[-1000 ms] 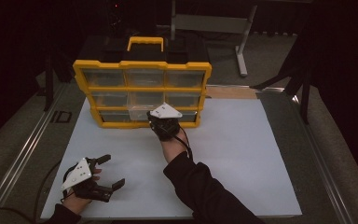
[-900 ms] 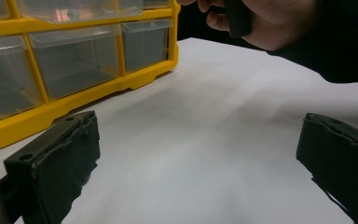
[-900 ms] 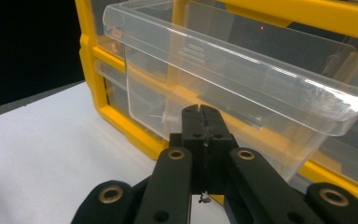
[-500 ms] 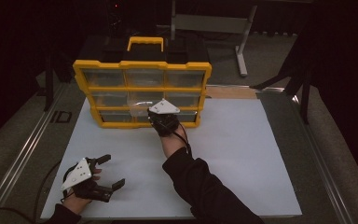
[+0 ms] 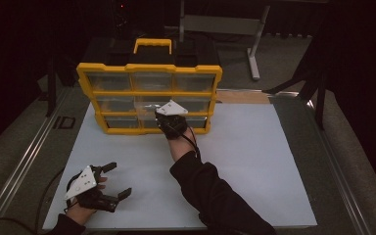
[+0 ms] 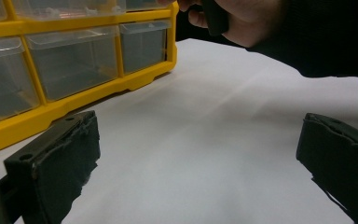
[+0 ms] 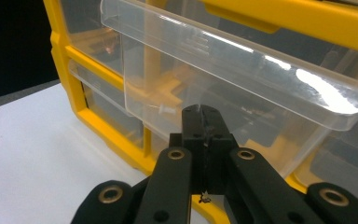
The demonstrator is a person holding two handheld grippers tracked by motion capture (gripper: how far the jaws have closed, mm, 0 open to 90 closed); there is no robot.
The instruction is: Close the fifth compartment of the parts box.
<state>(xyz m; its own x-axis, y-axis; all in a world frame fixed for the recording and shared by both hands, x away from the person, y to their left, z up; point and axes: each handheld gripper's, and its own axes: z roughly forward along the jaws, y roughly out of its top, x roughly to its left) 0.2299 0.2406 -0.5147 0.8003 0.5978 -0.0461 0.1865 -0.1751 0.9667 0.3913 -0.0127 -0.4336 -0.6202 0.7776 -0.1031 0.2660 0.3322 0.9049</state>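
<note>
A yellow plastic organiser with clear drawers (image 5: 149, 95) stands at the far side of the white-topped table (image 5: 254, 166). The right gripper (image 7: 204, 122), jaws pressed together with nothing visibly between them, sits just under the pulled-out clear middle drawer (image 7: 242, 60). The left gripper (image 5: 115, 180) rests near the table's front left, jaws wide apart and empty.

We see a yellow organiser (image 5: 149, 93) with clear drawers (image 7: 242, 70), a white bench (image 5: 254, 161), and black tools (image 7: 204, 122).
</note>
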